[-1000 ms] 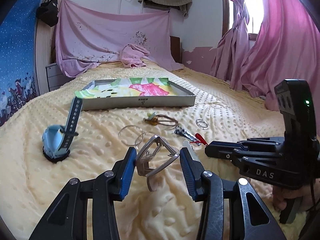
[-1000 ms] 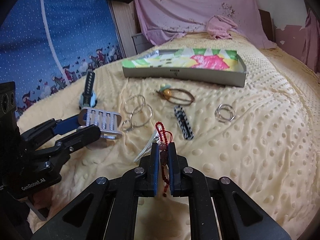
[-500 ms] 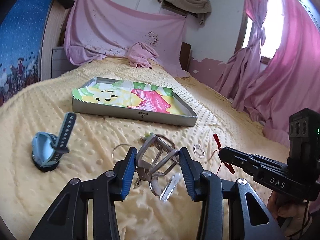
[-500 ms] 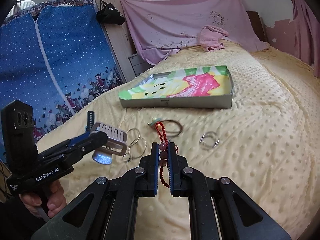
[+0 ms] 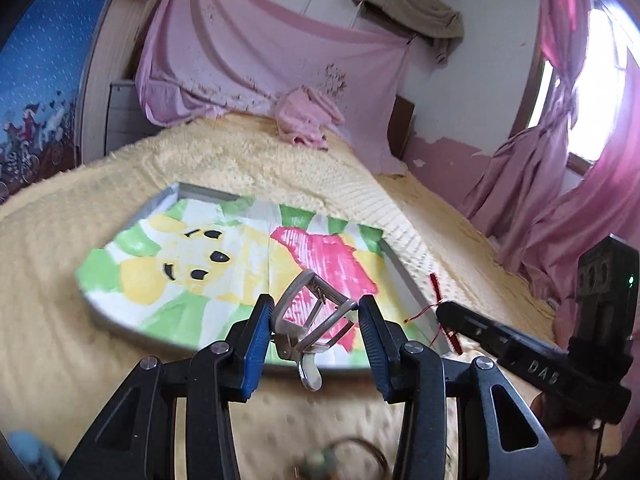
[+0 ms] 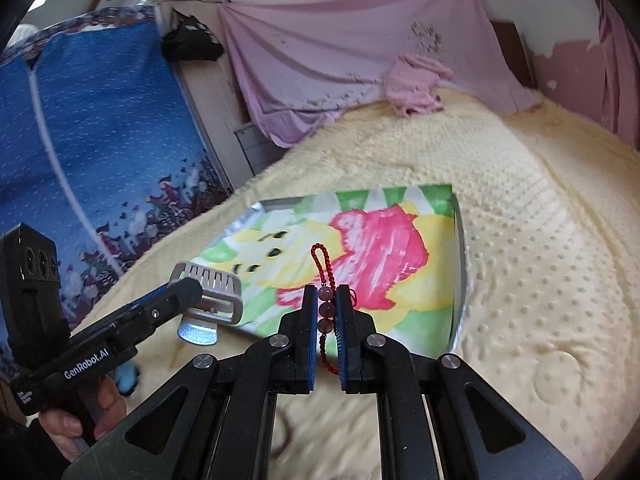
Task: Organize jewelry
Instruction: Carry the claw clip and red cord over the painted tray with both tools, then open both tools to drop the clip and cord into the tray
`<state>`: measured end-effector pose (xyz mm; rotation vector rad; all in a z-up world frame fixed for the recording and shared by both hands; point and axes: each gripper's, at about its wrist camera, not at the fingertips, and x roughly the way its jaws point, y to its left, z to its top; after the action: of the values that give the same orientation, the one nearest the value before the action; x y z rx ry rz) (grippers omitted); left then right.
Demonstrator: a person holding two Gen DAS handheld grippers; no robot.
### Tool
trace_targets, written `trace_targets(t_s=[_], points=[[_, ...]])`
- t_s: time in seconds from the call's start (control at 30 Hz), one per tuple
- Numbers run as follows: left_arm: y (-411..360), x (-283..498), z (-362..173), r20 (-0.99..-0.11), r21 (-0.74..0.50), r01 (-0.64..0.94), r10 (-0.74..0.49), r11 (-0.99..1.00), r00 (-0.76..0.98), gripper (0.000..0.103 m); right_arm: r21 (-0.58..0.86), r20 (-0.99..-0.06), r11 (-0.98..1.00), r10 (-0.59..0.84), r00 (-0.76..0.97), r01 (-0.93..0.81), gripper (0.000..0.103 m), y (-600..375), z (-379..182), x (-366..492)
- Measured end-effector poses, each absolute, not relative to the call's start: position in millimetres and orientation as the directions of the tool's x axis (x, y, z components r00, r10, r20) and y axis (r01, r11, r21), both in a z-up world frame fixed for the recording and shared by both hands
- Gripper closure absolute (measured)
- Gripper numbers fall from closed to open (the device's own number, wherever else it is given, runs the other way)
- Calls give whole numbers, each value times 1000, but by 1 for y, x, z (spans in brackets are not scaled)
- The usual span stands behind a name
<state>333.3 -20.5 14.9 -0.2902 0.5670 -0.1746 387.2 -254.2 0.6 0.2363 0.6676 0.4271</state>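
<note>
My left gripper (image 5: 315, 308) is shut on a silver metal hair clip (image 5: 289, 300), which hangs over the near right part of the shallow tray (image 5: 404, 276) with a bright cartoon lining. My right gripper (image 6: 325, 294) is shut on a red bead string (image 6: 320, 256) with larger pinkish beads between the pads; its loop sticks up and its tail dangles below. It hovers at the tray's (image 6: 460, 264) near edge. In the right wrist view the left gripper (image 6: 188, 286) with the clip (image 6: 212, 292) sits to the left. The right gripper (image 5: 444, 312) and the bead string (image 5: 435, 286) show at the right of the left wrist view.
The tray lies on a yellow dotted bedspread (image 6: 540, 240). A pink cloth bundle (image 5: 304, 120) lies at the bed's far end. A blurred brown hair loop (image 5: 348, 456) and a blue watch (image 5: 28, 452) sit near the bottom edge. Blue fabric (image 6: 100, 140) stands left, pink curtains (image 5: 560, 200) right.
Both grippers have moved forward and slightly up with their items, from over the loose jewelry to the tray's near edge. The rings and clips on the bedspread have dropped out of view.
</note>
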Motion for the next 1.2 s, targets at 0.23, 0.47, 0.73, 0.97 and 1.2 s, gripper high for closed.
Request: trace_targets(t_s=[0.23,0.47,0.73,0.97,1.2], points=[[-27,373,-9,-595,-310,59,-242,949,766,62,338,-622,904,424,659,-263,95,-242,-44,422],[-27,368,-18,-609,-308,43,-232,950,759,54,355,-634,901,429,643,-250,94,-247,-55,426],[-27,344,-4,-539,-312,34,-206,950,817,27,337,-569,910,402,717,-242,76,-273,-35,395],[-31,298,22,-462,-291,45,-182,956,868,7,278,-459,930,349,817,-241,36,-291,-2,334],[-24,232,37,-396,-248,26,-126,968,910,2,281,-360,937,305,882,-209,10,-305,22,261]])
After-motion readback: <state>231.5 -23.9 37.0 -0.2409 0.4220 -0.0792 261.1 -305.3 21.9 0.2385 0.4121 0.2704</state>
